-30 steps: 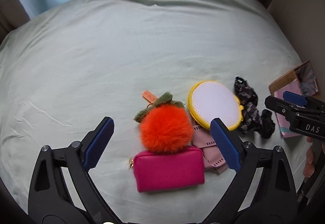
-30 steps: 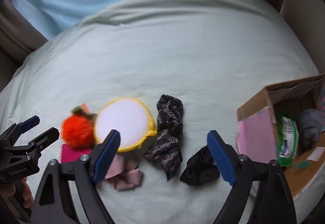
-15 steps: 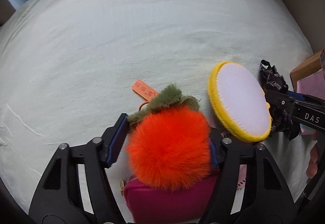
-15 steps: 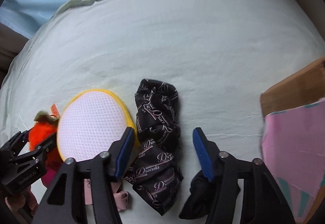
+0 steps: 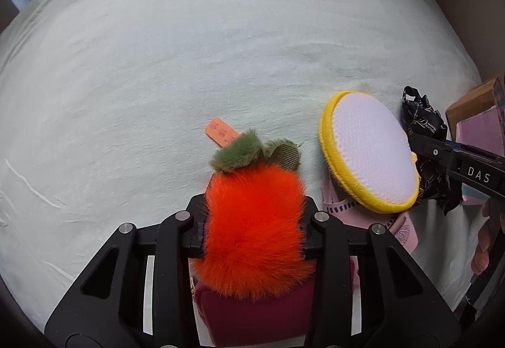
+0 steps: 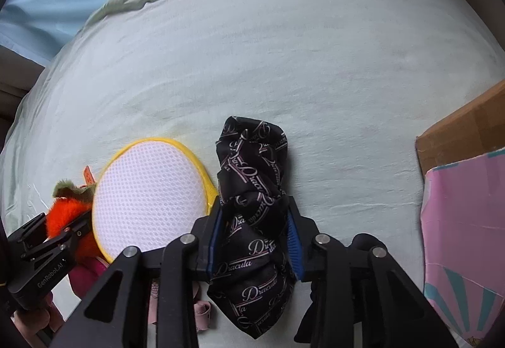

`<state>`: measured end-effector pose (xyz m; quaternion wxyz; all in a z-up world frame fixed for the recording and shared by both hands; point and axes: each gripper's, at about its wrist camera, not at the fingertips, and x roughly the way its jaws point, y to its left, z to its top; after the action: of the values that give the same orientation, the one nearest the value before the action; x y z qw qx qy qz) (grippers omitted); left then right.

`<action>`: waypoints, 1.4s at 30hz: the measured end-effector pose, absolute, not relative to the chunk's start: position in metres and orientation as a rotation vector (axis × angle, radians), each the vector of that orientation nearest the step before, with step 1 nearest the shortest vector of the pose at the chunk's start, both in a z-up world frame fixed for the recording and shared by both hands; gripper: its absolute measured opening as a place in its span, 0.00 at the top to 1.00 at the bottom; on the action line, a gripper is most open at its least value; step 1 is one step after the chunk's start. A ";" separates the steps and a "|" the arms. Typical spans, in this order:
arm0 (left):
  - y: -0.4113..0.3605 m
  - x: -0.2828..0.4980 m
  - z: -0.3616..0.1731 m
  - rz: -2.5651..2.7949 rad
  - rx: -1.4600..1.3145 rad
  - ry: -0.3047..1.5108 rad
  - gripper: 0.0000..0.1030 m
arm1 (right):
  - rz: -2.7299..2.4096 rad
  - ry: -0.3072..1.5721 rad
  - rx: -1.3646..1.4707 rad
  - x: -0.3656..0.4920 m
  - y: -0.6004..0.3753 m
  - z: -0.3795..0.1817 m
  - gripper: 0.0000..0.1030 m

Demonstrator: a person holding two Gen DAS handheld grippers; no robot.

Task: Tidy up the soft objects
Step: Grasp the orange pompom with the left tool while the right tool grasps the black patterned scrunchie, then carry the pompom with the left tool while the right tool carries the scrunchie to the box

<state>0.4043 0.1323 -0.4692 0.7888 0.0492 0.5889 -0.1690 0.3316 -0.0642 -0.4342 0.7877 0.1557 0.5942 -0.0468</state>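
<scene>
At lower centre of each view, the left hand-held gripper (image 5: 254, 221) squeezes the light, springy orange fluffy plush fruit (image 5: 254, 231) by its middle, while the right hand-held gripper (image 6: 254, 242) pinches the limp black printed fabric bundle (image 6: 252, 206) mid-length on the pale green bed (image 5: 189, 48).

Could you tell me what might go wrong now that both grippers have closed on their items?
The left gripper squeezes the orange pompom mostly by its fur, so it could slip out on lifting. The pompom lies against the magenta pouch and may drag it along. The right gripper pinches the black printed cloth at its middle, so both loose ends may hang and snag the yellow-rimmed mesh pad or the cardboard box edge.
</scene>
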 end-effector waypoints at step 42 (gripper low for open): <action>0.046 0.200 -0.140 -0.357 -0.036 0.874 0.69 | 0.032 0.890 0.396 0.121 -0.121 -0.129 0.69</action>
<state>0.2004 0.0460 -0.1403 0.8904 -0.0173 0.4210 -0.1719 0.1205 -0.1212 -0.1287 0.8836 0.1901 0.4276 0.0152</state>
